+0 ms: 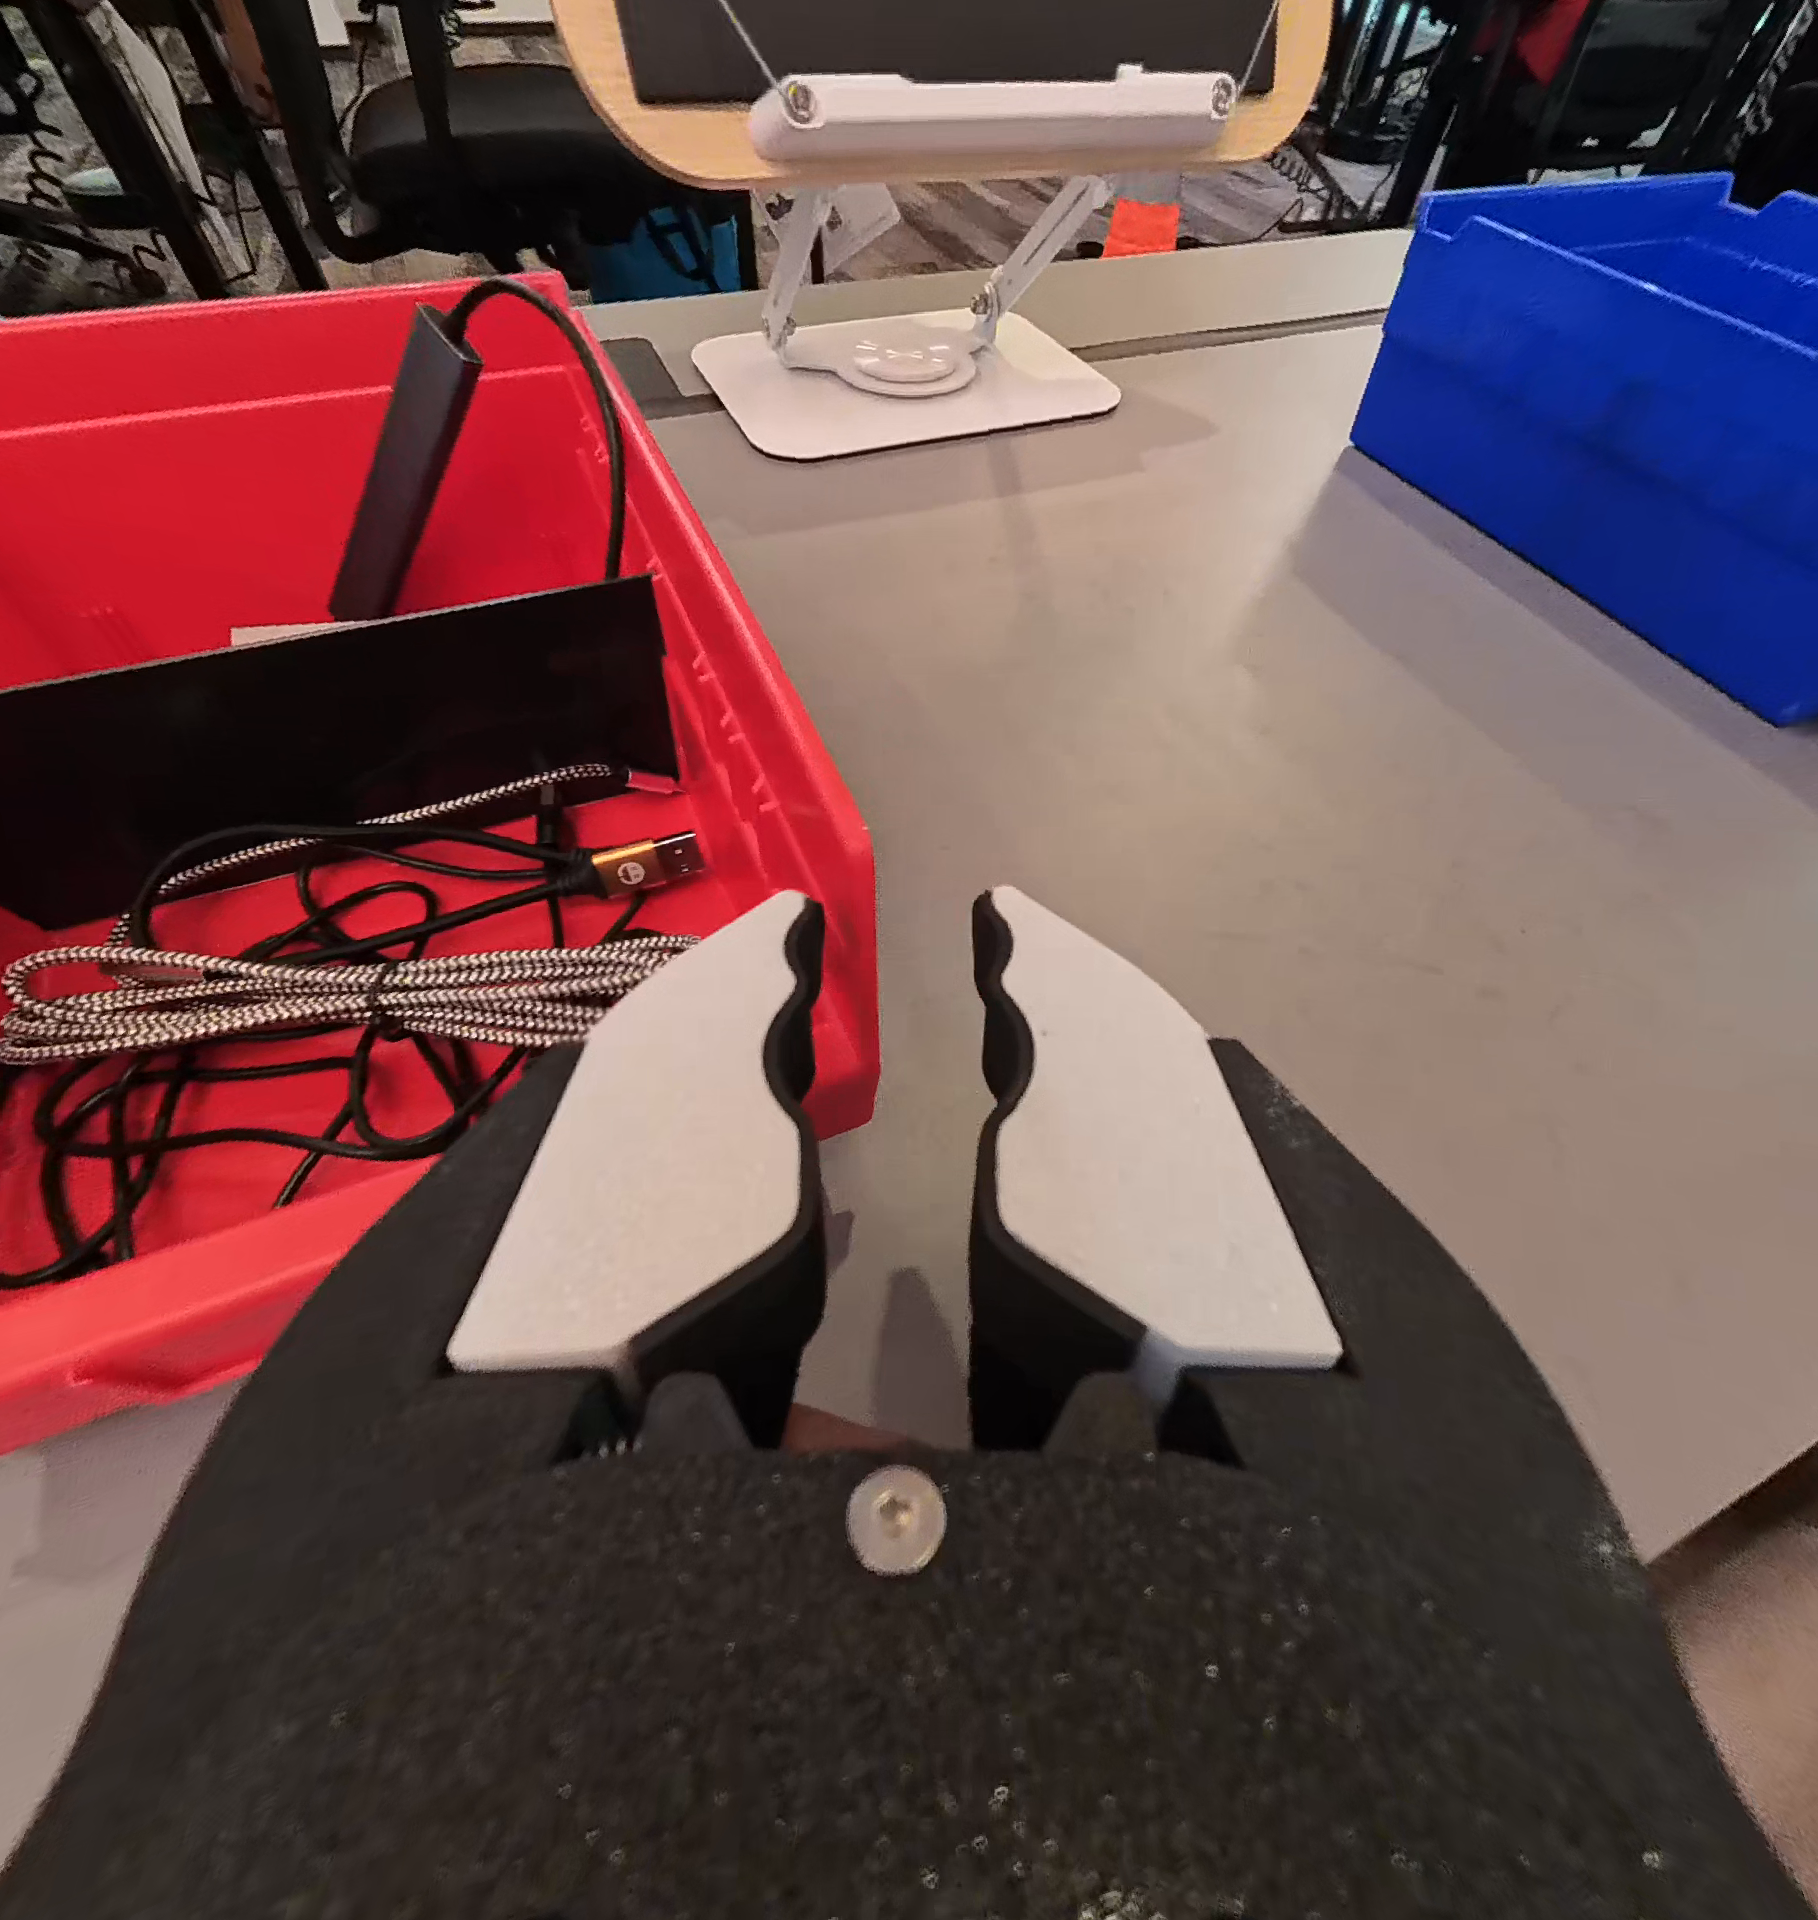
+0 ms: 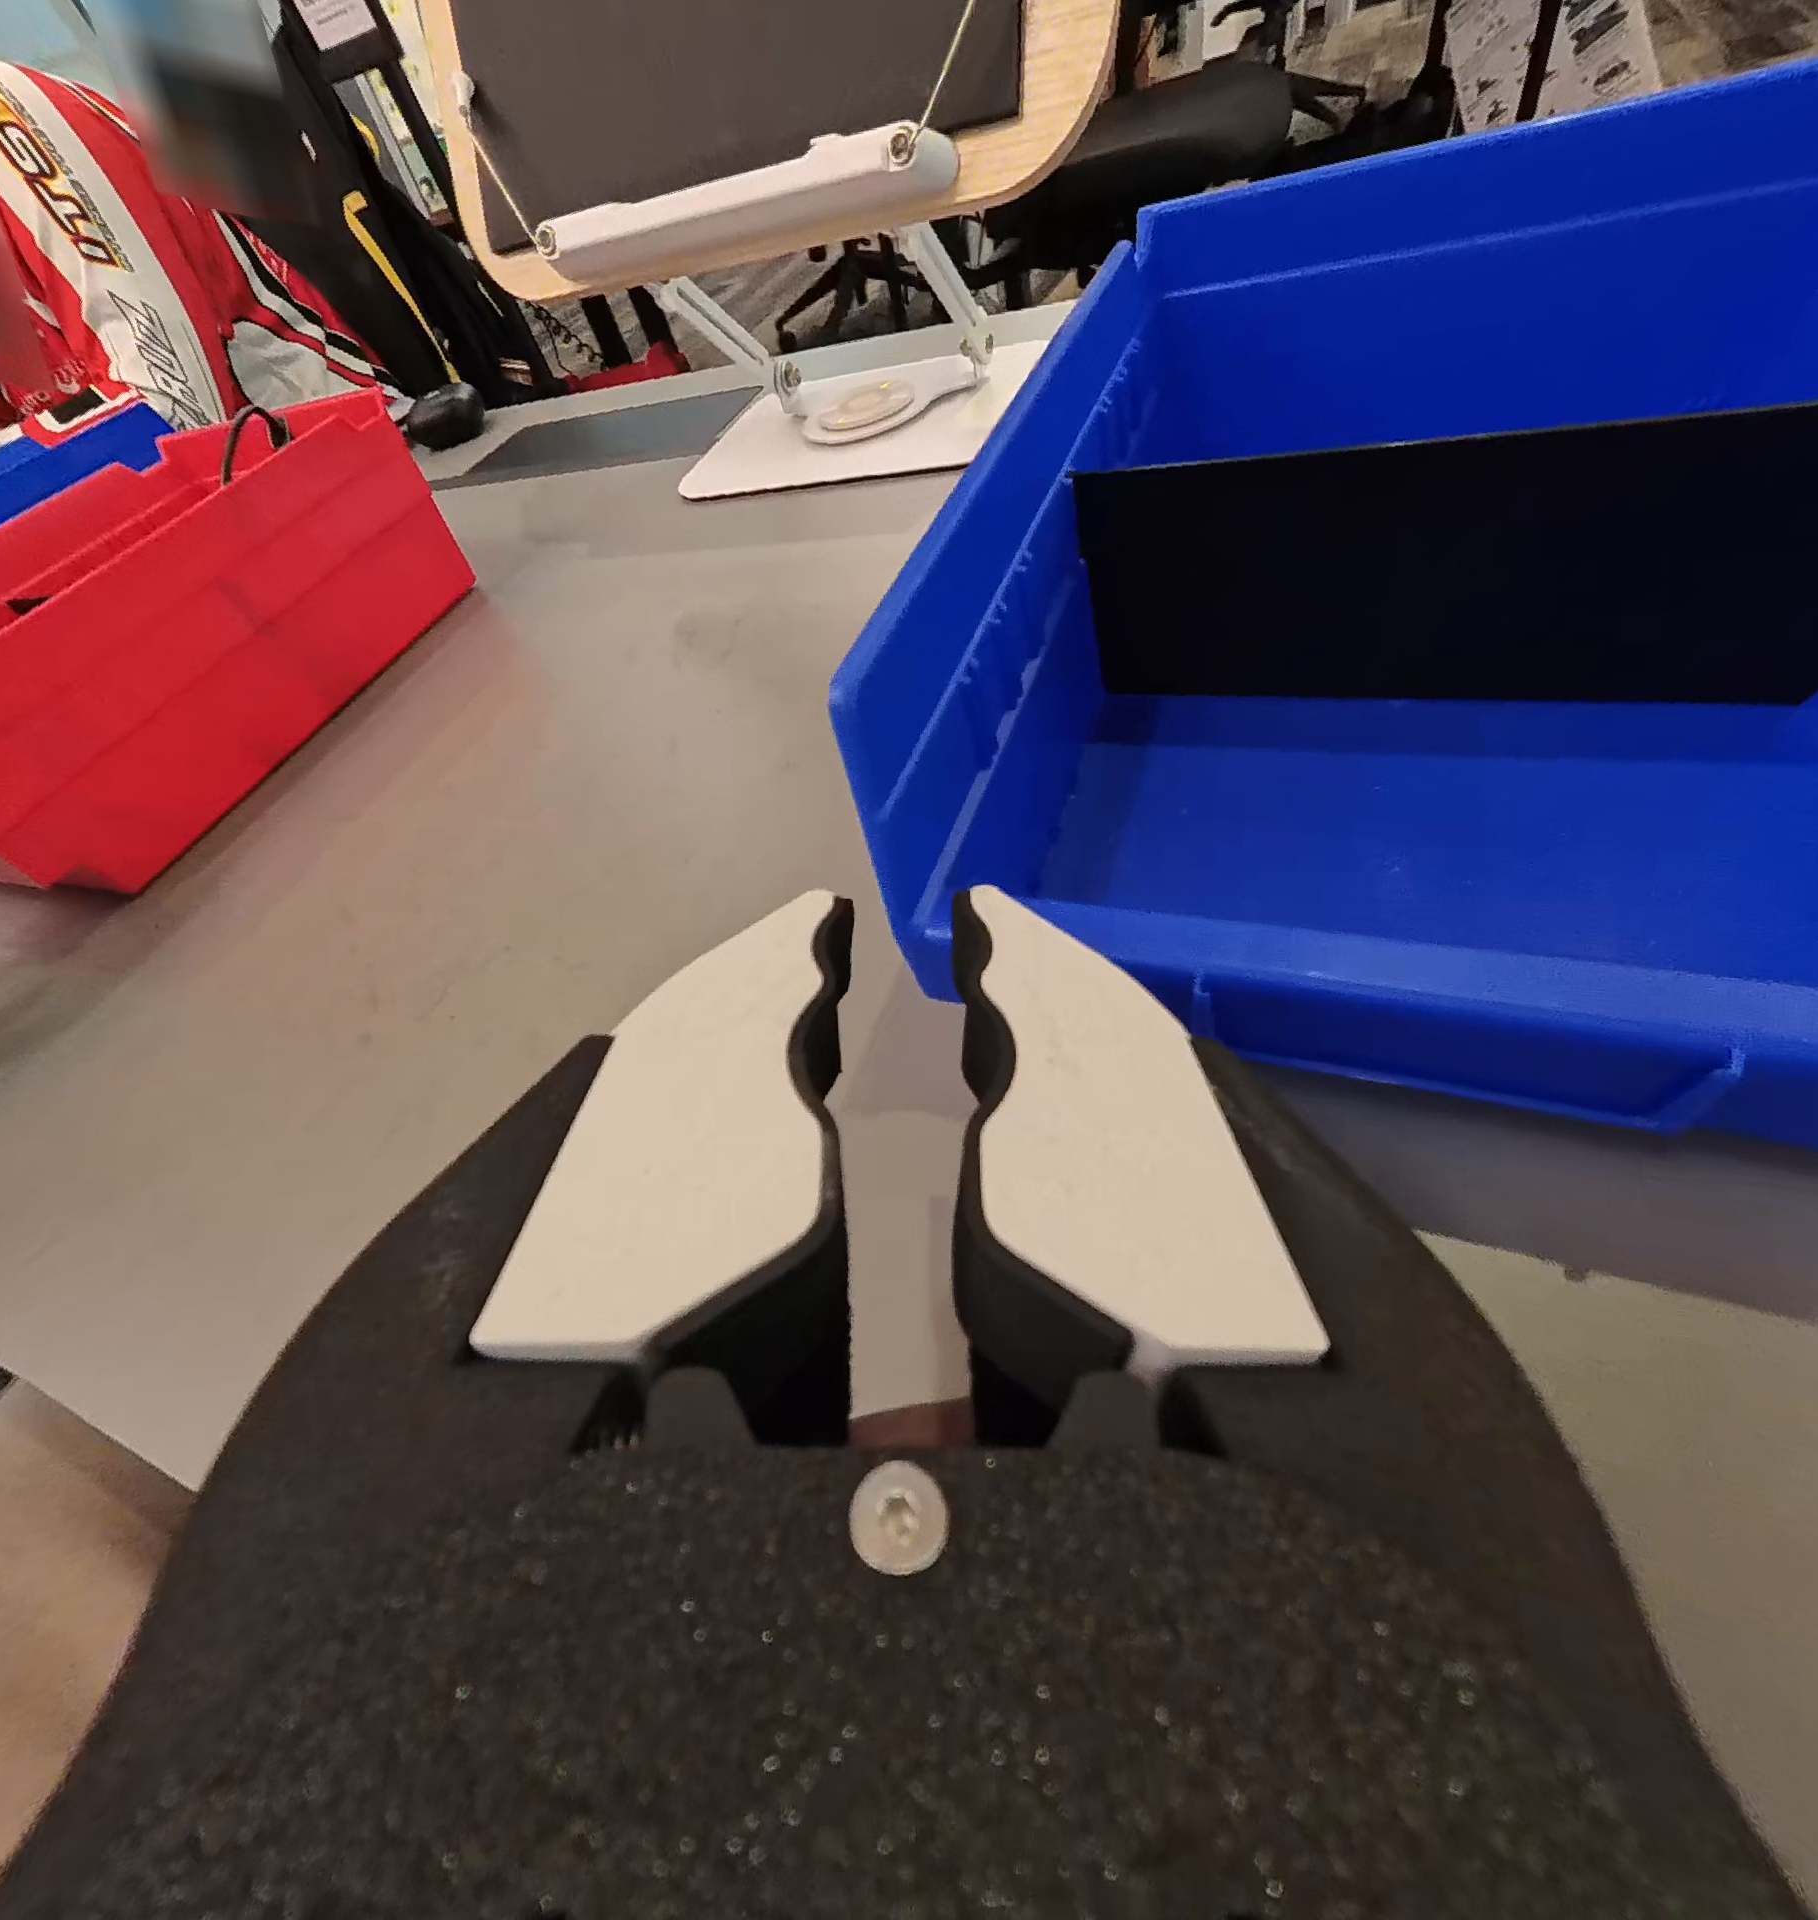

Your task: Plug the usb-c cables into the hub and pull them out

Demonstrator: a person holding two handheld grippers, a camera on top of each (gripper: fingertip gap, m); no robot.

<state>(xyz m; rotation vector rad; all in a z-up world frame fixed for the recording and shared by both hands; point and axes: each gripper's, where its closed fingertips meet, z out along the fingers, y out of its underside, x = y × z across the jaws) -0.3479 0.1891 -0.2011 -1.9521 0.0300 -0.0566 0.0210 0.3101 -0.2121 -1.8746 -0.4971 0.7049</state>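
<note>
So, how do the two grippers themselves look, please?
The left gripper and the right gripper look alike: a black, grainy, speckled body with one silver screw in the middle, and two light grey fingers with black wavy inner pads. No cables, markings or sleeves show.

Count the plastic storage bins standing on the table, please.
2: red bin at the left holding cables, blue bin at the right. A blue edge behind the red one may be another.

This looks like an office used as a work room. Black rolling chairs [image 2: 1144, 135] stand on the far side of the grey bench [image 1: 1144, 779]. A red bin [image 1: 759, 727], a blue bin [image 2: 988, 727] and a white stand [image 1: 905, 384] sit on it.
</note>
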